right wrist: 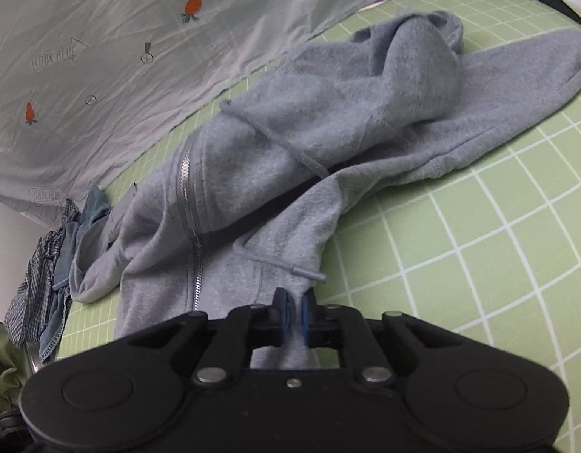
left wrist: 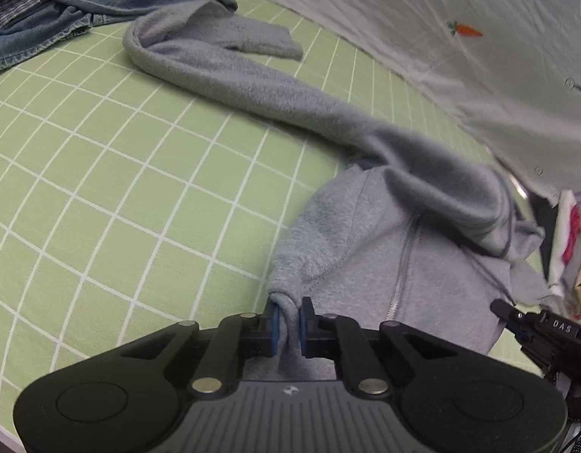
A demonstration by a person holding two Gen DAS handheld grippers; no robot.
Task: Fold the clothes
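The left gripper [left wrist: 289, 317] is clenching a bunched corner of the grey zip hoodie [left wrist: 366, 249], the blue pads pressing the fleece from both sides. The right gripper [right wrist: 295, 307] is likewise pinching the hoodie's [right wrist: 290, 143] near edge, just beside the drawstring [right wrist: 279, 260] tip. Holding two points along the near hem probably lets the person lift and spread the crumpled garment flat before any fold is made.

The hoodie is lying on the green checked sheet [left wrist: 120, 188], stretching away from both tools. In the left view one sleeve [left wrist: 222, 64] is trailing far and to the left, toward a heap of denim clothes [left wrist: 63, 26]. In the right view the zipper [right wrist: 184, 188] is running away to the far left and the hood [right wrist: 415, 60] is bunching at the far side. A pale carrot-print cloth [right wrist: 101, 56] is lying along the far edge. The garment is not yet flat.
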